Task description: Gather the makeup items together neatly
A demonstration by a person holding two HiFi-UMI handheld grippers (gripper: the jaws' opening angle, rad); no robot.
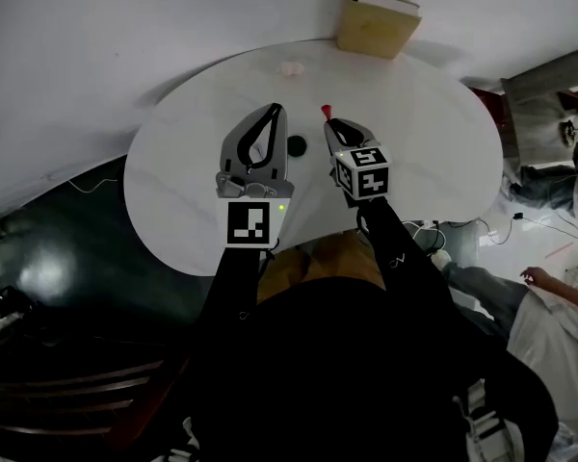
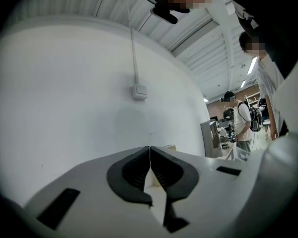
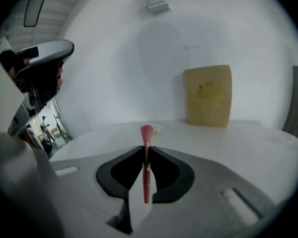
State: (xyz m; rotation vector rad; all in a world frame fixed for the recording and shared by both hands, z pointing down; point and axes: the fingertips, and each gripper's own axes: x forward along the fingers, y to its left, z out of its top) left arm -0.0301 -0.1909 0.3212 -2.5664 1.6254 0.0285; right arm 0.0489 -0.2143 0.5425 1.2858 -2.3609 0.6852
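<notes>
Brush (image 3: 146,182) pinched in right hand-held gripper (image 3: 147,149), tip poking past jaws.

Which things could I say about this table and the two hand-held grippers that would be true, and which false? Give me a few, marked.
1. The right gripper is shut on a slim pink stick. True.
2. The left gripper holds a small black round item. False: its jaws are together with nothing between them, and the black round item lies on the table.
3. A tan box stands at the table's far edge by the wall. True.
4. The table is dark and square. False: it is white and rounded.
</notes>
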